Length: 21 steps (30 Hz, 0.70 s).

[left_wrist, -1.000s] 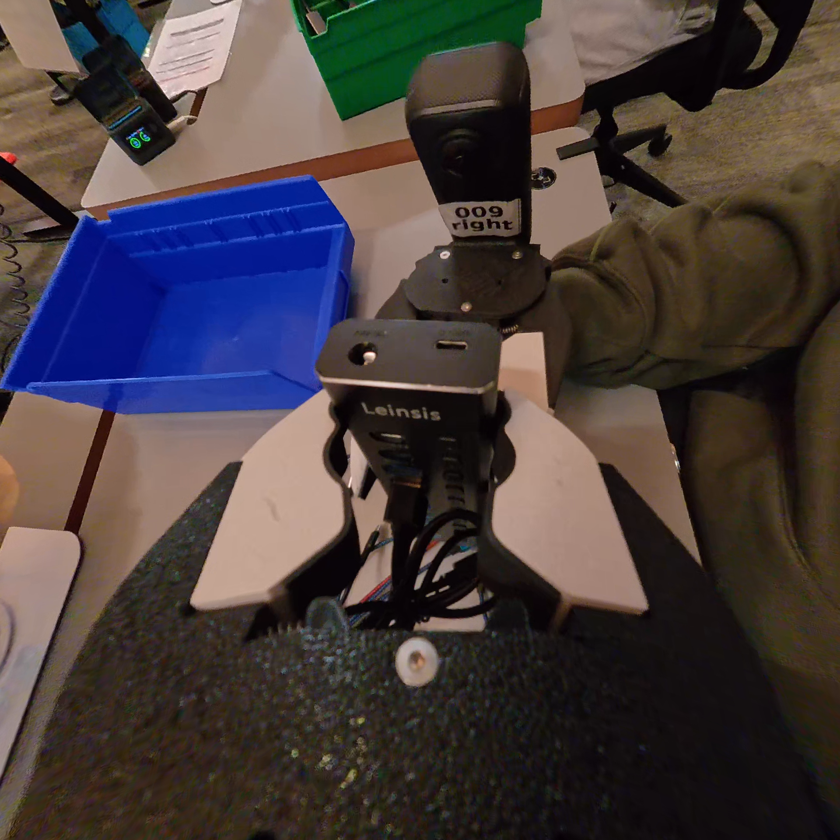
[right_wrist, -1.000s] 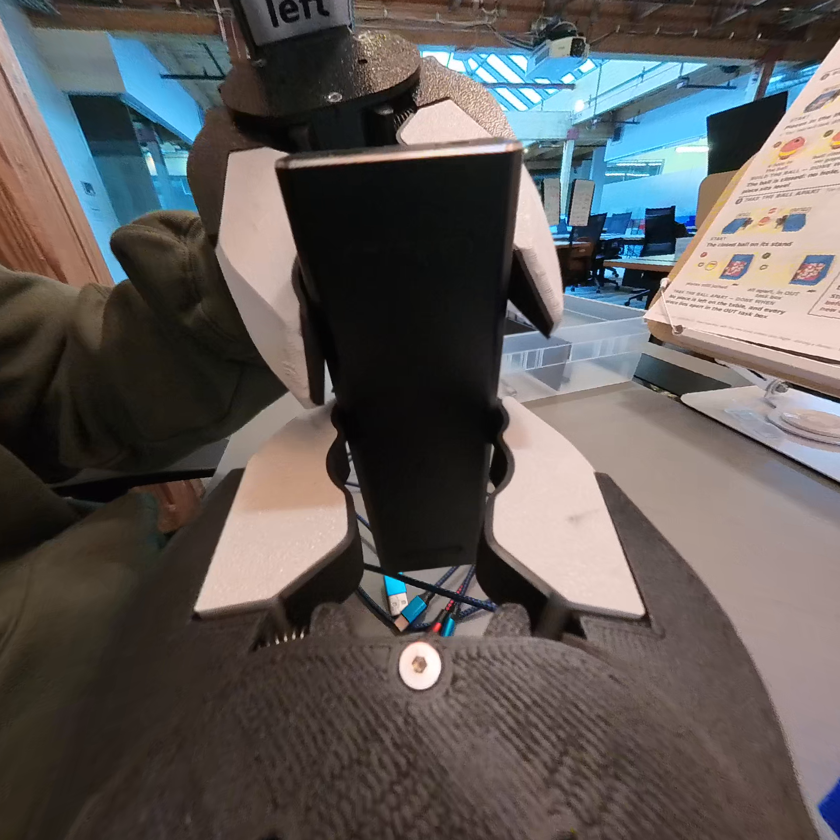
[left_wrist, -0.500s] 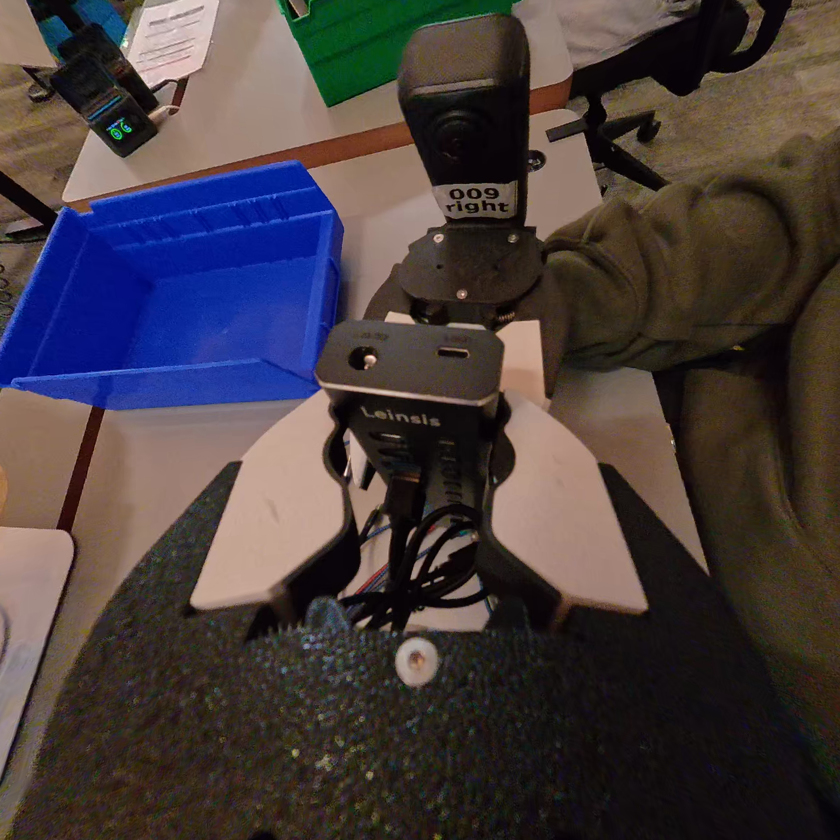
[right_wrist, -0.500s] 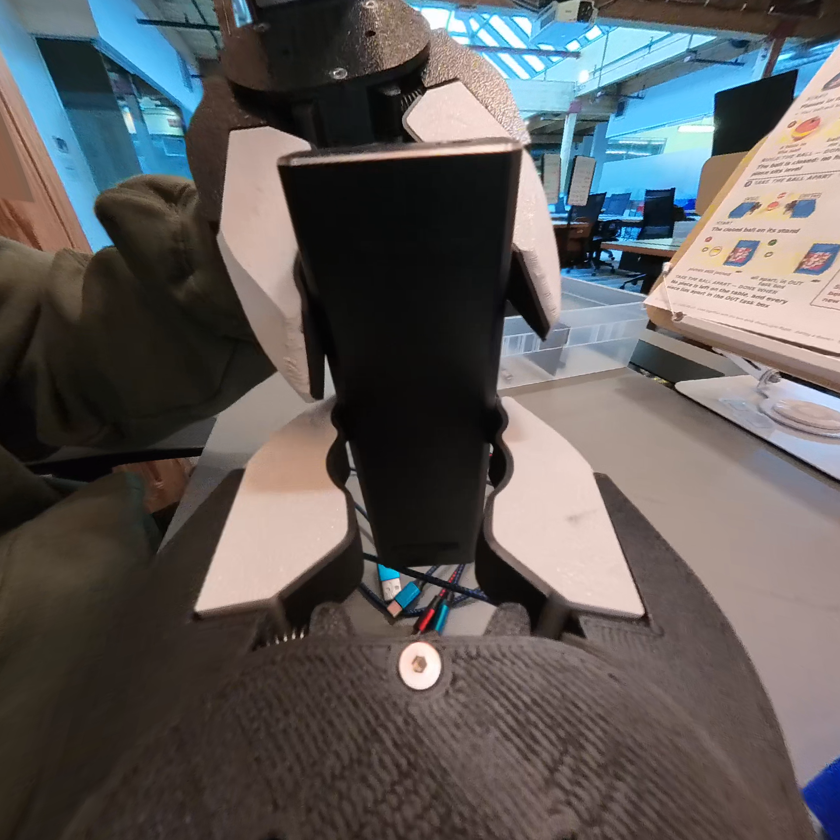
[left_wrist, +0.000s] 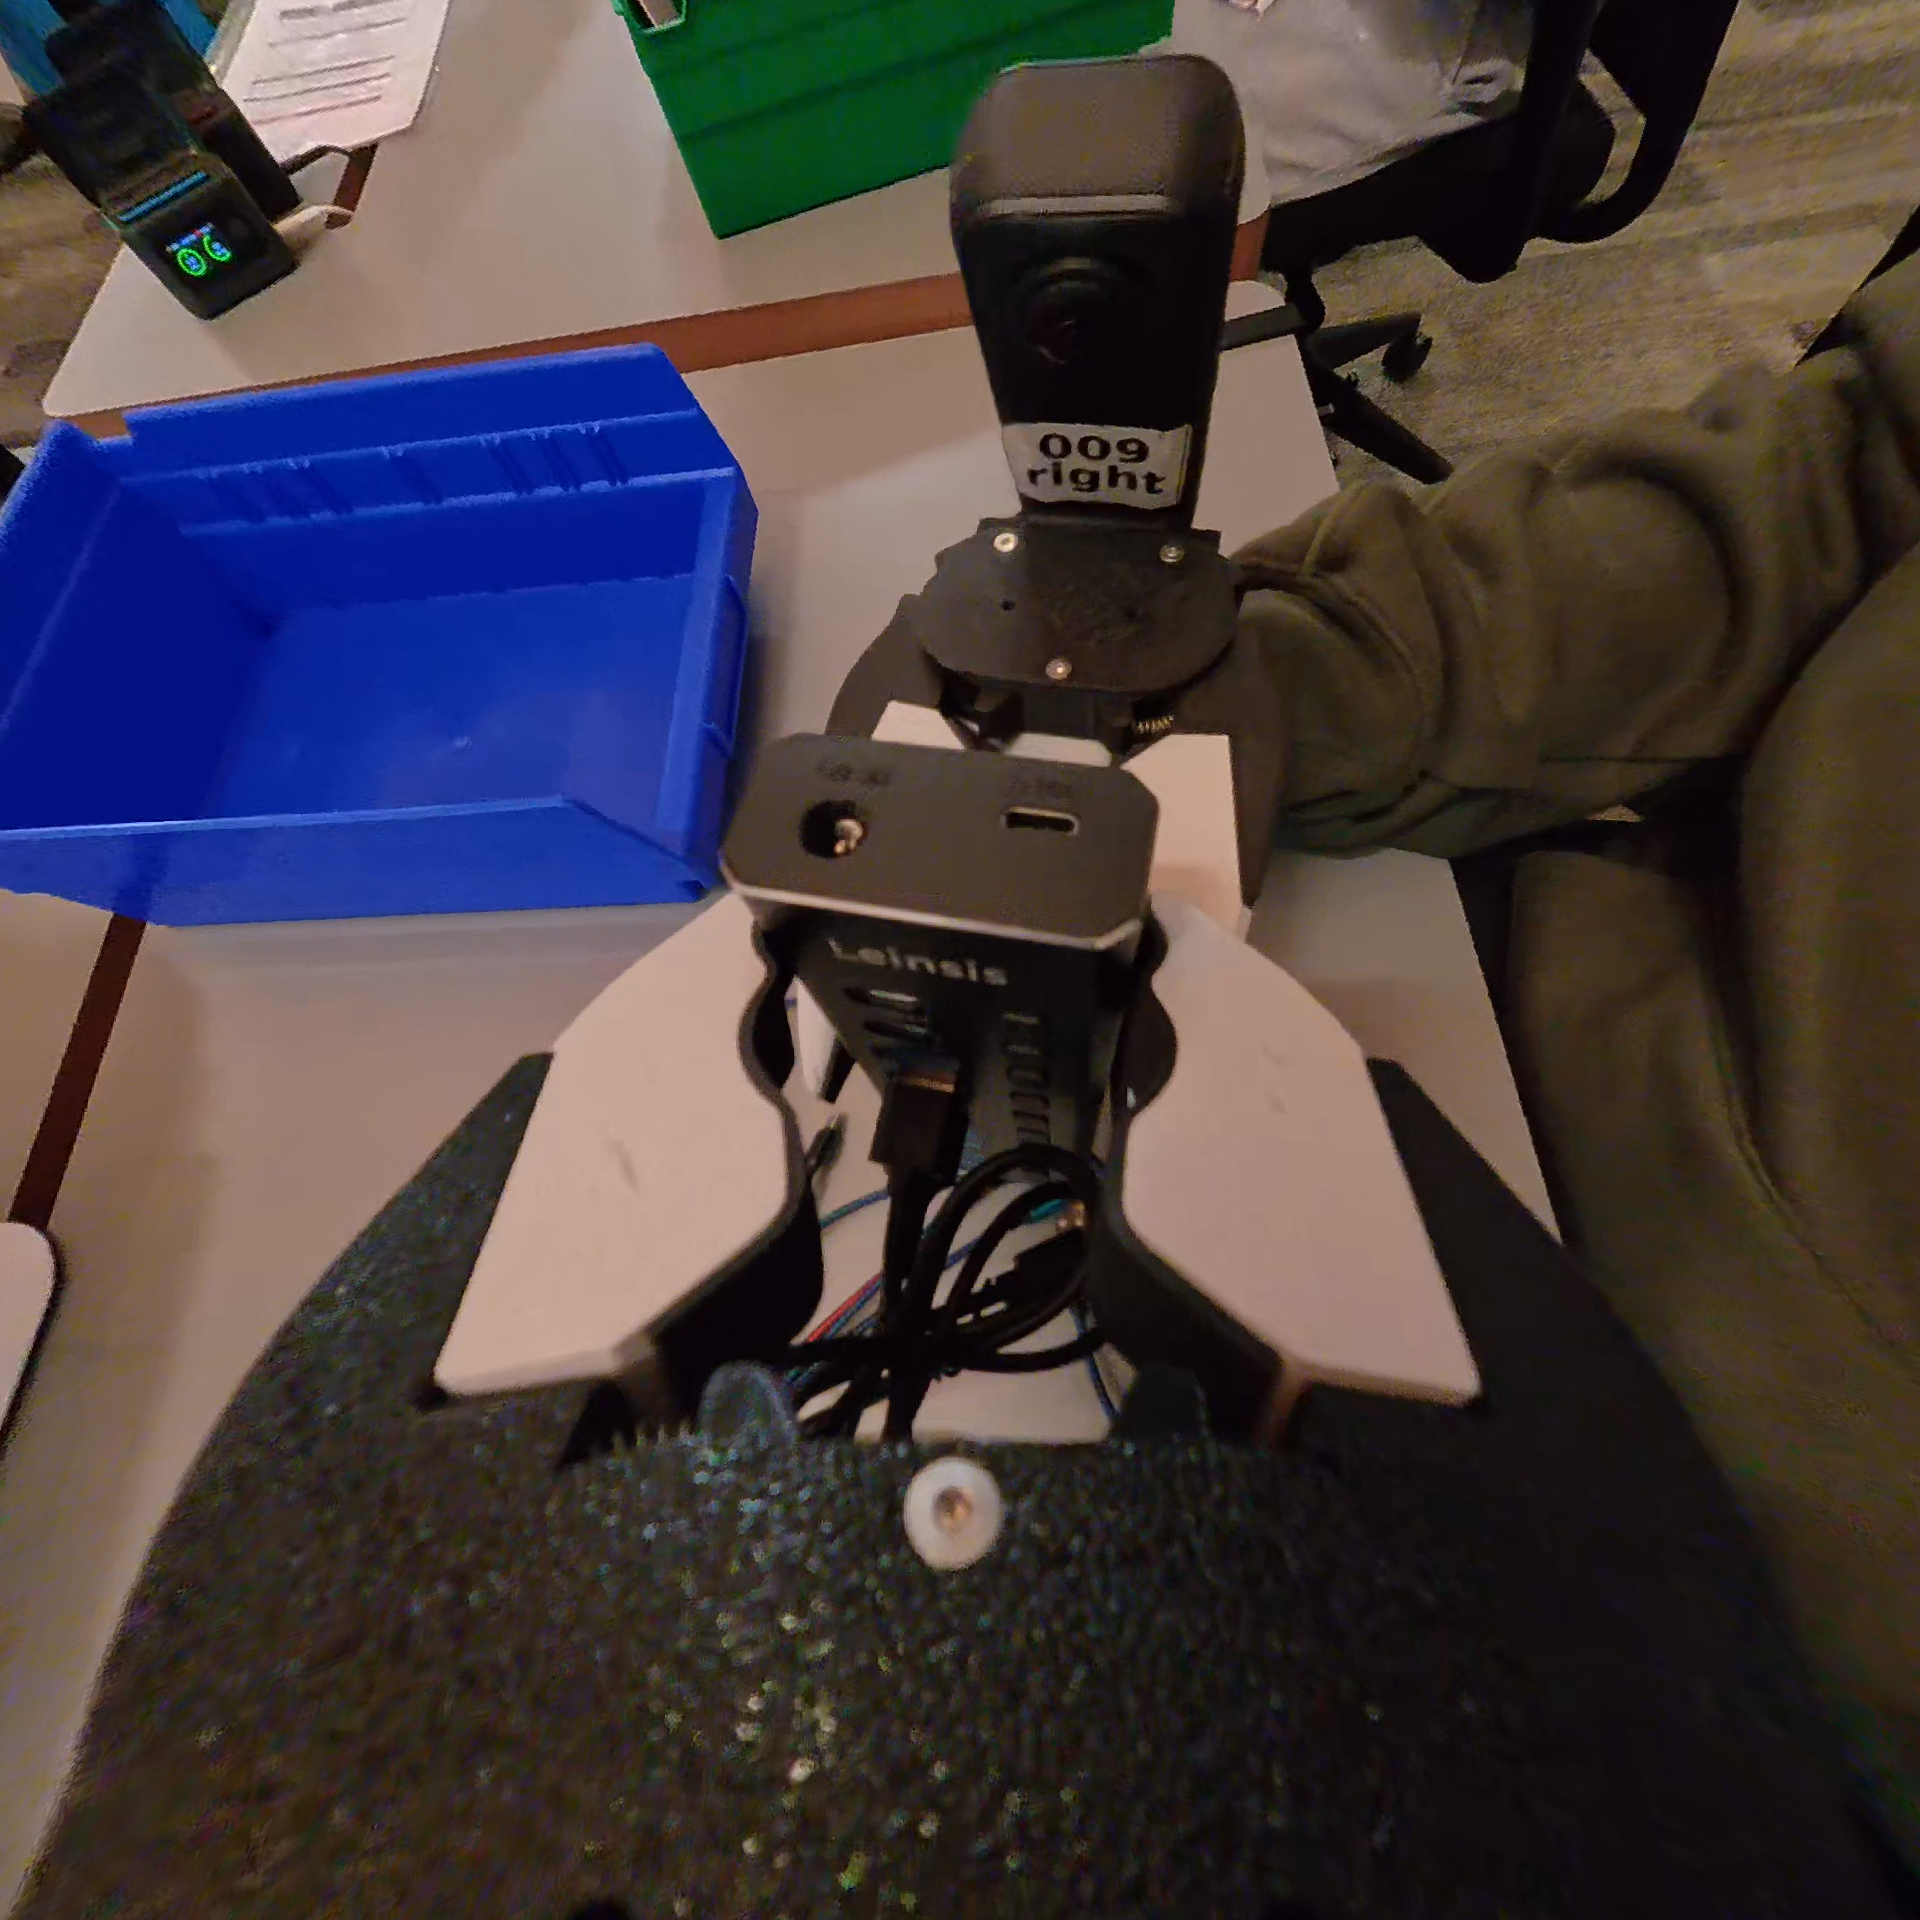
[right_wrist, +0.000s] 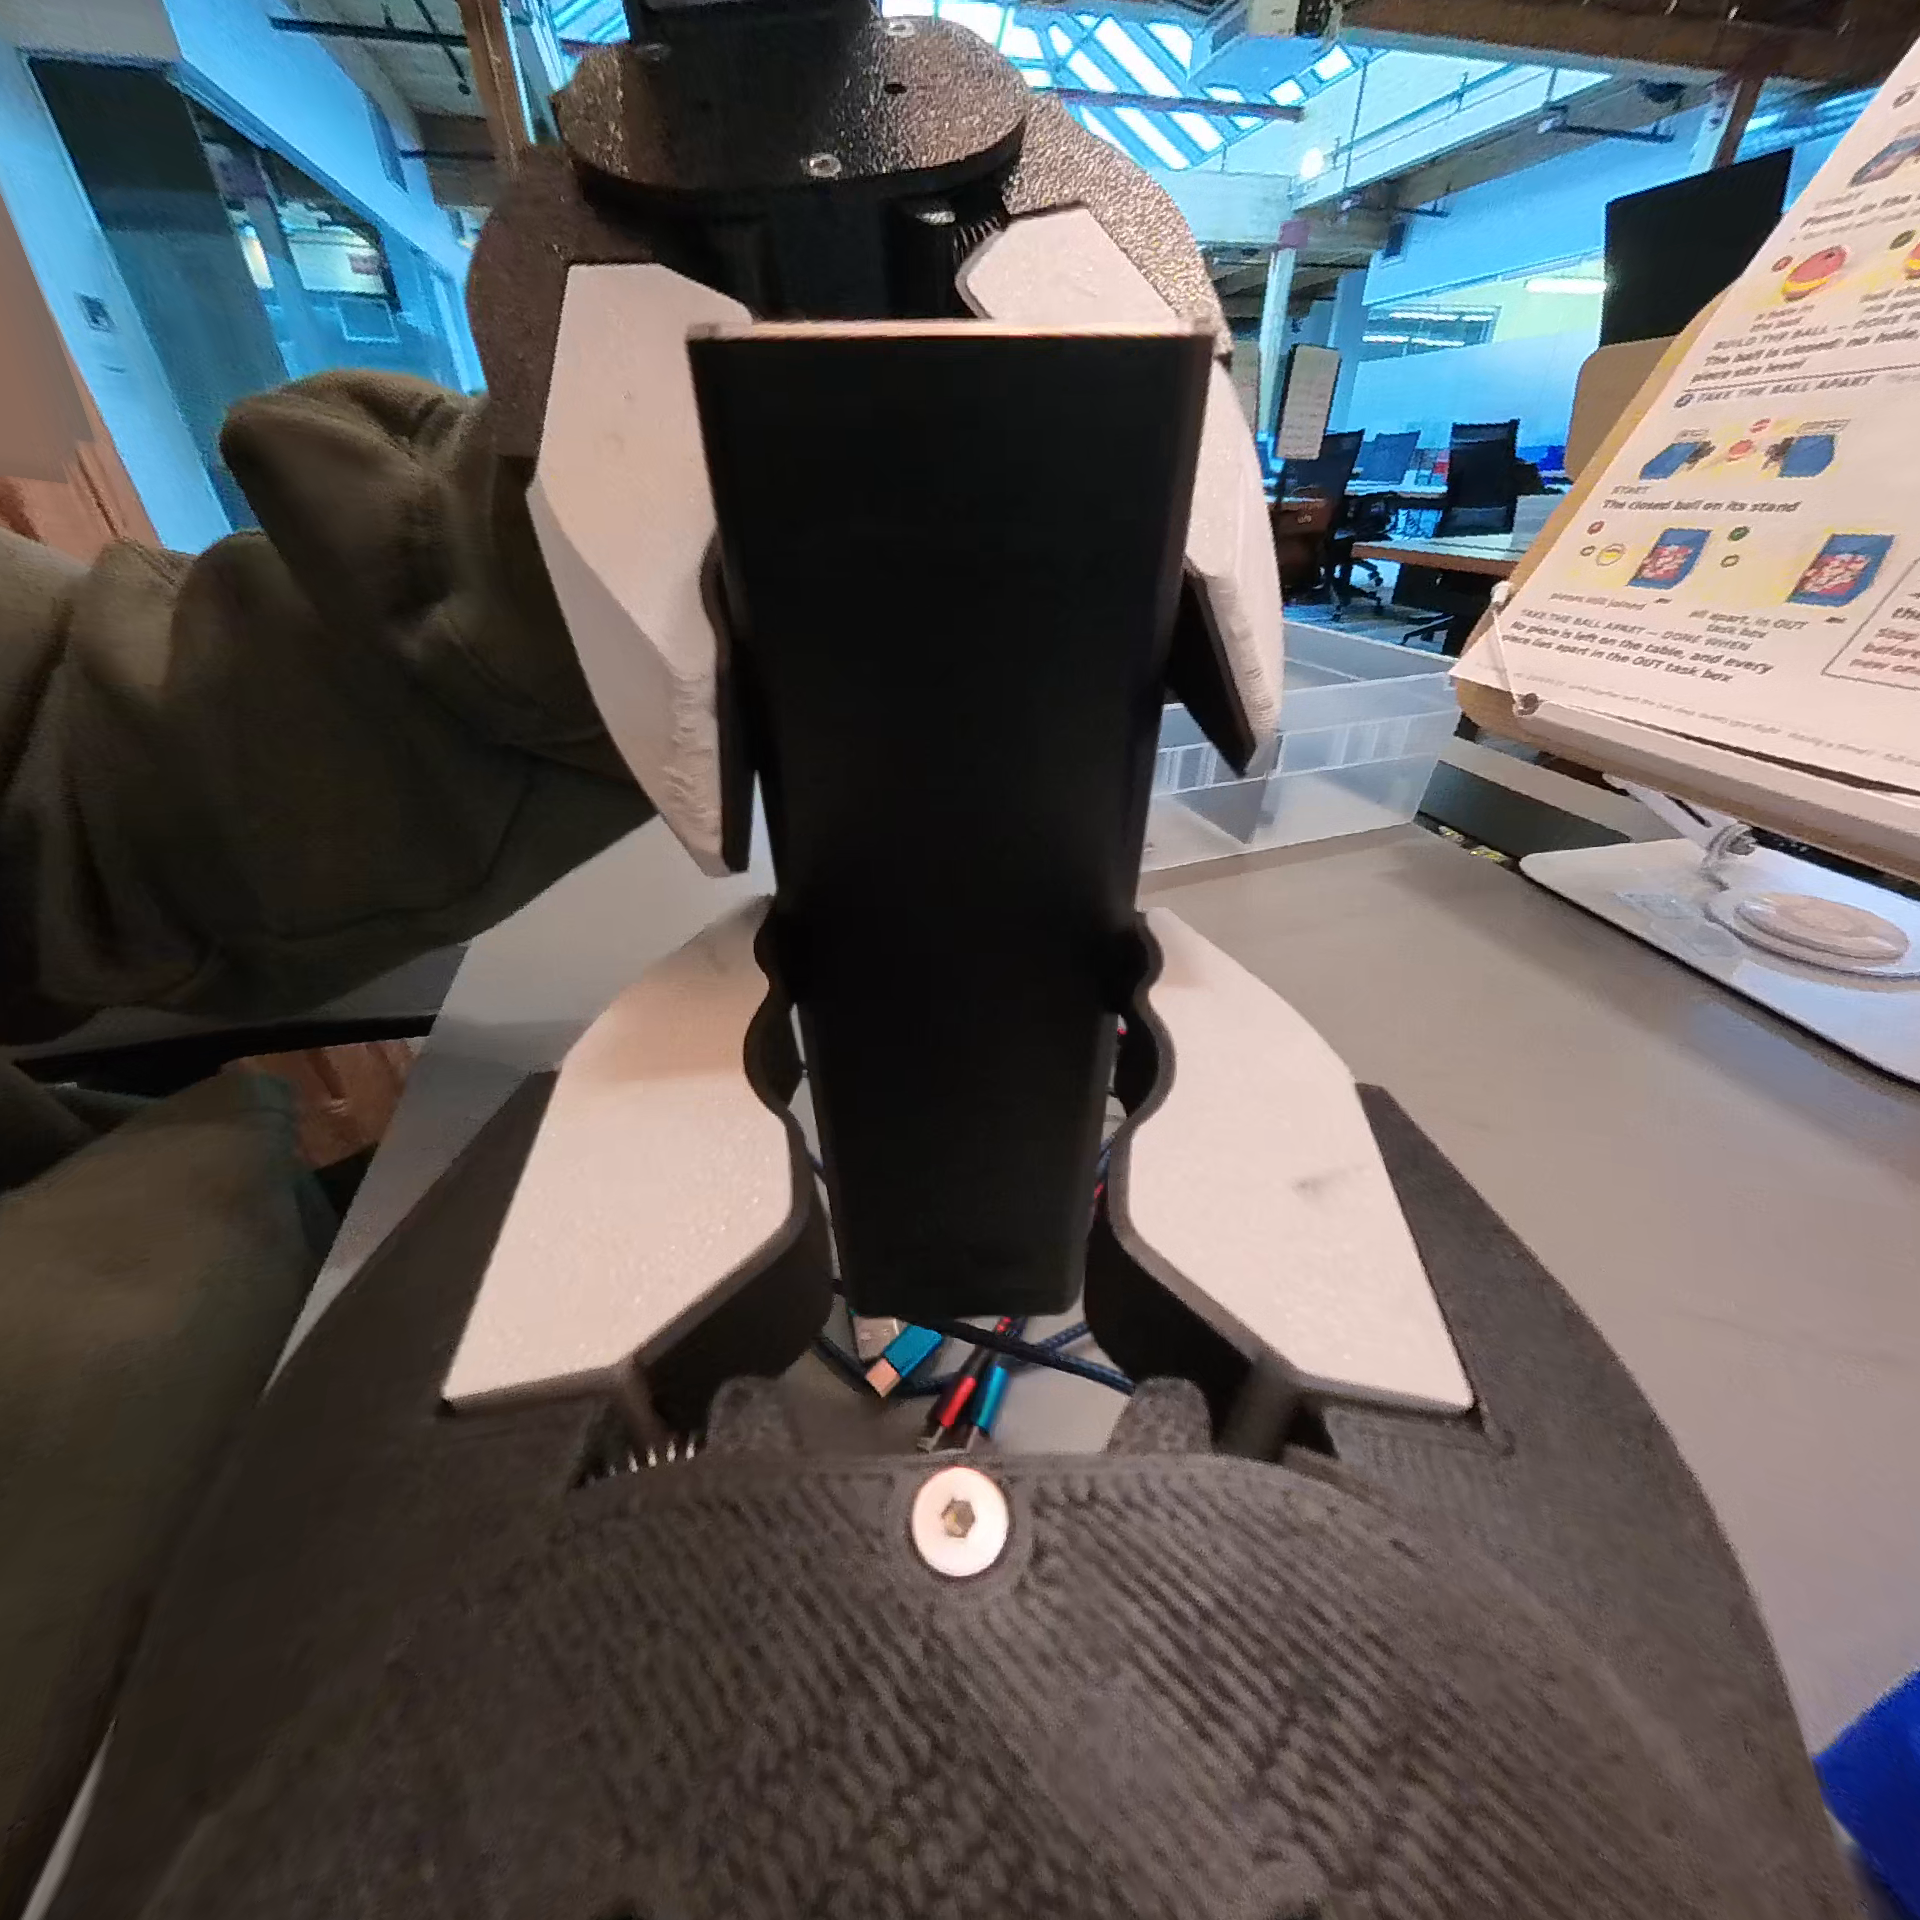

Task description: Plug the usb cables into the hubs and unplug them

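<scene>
Held upright off the table: a black USB hub, pinched at once by the left gripper and the right gripper, jaws of both closed on its narrow sides. Likely rigid, light, smooth-cased and prone to slip, so best gripped on the flat edges, clear of ports. One black cable plugged in near the hub's lower end; best taken by its stiff plug, not the limp cord. Blue bin far left.
</scene>
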{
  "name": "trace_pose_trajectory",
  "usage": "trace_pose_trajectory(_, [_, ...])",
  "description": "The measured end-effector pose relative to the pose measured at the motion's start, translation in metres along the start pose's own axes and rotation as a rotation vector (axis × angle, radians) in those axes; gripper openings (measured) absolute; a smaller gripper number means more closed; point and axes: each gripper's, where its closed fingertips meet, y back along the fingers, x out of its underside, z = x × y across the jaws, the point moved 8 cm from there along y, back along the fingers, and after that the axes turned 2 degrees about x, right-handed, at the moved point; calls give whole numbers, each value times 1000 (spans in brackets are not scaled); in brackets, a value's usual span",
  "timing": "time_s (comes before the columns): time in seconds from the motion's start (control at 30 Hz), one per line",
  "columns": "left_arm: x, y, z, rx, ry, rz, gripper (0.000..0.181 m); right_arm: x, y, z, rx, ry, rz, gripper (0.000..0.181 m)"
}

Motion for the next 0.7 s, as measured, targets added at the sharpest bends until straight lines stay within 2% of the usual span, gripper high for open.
trace_pose_trajectory(0.13, [0,1,5,-85,39,56,63,3,6,-9,63,6,-15,60])
trace_pose_trajectory(0.23, [-4,-4,5,-98,51,-2,62,1,10,-10,56,2,-47,60])
trace_pose_trajectory(0.4, [-8,-3,5,-66,37,-28,64,-4,14,-9,1,-49,-111,61])
trace_pose_trajectory(0.57, [-9,0,-1,-21,2,-25,59,-4,13,-4,-81,-64,-87,60])
trace_pose_trajectory(0.7, [-11,0,-7,-83,-23,25,59,-4,11,-4,-91,-96,-94,61])
